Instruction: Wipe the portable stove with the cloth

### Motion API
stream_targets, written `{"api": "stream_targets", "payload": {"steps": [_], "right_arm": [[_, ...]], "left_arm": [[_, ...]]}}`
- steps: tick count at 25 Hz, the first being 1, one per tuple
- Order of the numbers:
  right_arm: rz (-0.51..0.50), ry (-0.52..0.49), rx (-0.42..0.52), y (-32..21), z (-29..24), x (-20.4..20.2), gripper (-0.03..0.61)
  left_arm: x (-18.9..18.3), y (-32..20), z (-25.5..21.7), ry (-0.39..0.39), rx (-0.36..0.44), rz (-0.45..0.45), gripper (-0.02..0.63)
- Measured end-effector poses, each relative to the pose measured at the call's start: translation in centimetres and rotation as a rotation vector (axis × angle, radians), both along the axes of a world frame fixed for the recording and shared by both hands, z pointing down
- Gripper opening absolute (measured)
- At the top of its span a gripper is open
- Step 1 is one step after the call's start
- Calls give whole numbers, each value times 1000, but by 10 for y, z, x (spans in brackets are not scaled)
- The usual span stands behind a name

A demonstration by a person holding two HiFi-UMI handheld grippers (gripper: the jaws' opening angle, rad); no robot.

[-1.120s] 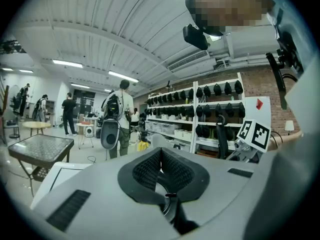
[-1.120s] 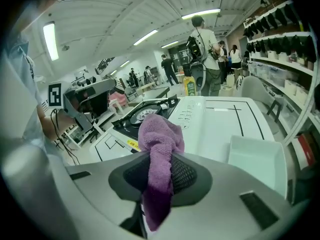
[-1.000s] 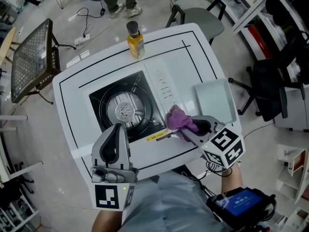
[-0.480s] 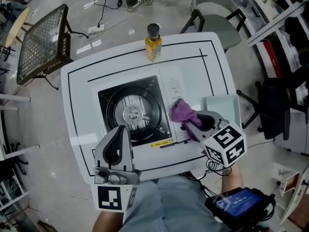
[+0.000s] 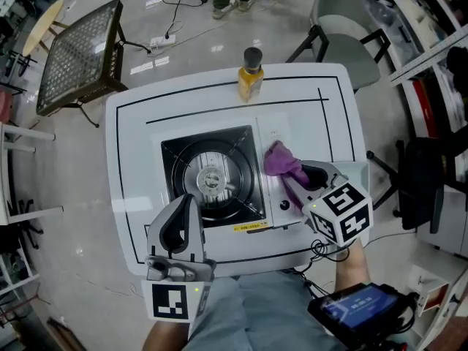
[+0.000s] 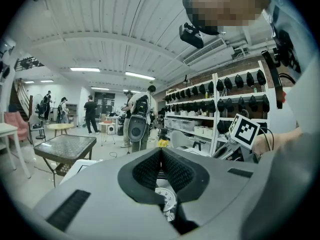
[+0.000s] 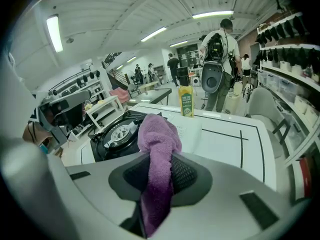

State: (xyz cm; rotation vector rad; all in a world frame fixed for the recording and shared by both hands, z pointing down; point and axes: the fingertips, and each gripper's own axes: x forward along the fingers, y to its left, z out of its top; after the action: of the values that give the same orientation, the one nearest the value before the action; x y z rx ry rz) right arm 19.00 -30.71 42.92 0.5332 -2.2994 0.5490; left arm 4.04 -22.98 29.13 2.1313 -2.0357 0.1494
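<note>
The portable stove sits in the middle of the white table, a black burner well on its left and a white control panel on its right. My right gripper is shut on a purple cloth, which rests on that white panel. In the right gripper view the cloth hangs bunched between the pads, with the stove beyond to the left. My left gripper hovers over the stove's front left edge, shut and empty; its pads meet.
A yellow bottle with a black cap stands behind the stove at the table's far edge. A pale tray lies right of my right gripper. A chair and a mesh-top stand stand on the floor beyond the table.
My right gripper has slid the cloth along the white panel from the stove's front edge toward the back. The left gripper has barely shifted.
</note>
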Motion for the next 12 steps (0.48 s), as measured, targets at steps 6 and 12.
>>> {"api": "stream_targets", "payload": {"steps": [6, 12], "right_arm": [[0, -4, 15, -23, -1, -10, 110], [1, -1, 41, -48, -1, -26, 110]], "left_arm": [[-9, -6, -4, -10, 6, -27, 18], [-27, -10, 8, -19, -40, -63, 18]]}}
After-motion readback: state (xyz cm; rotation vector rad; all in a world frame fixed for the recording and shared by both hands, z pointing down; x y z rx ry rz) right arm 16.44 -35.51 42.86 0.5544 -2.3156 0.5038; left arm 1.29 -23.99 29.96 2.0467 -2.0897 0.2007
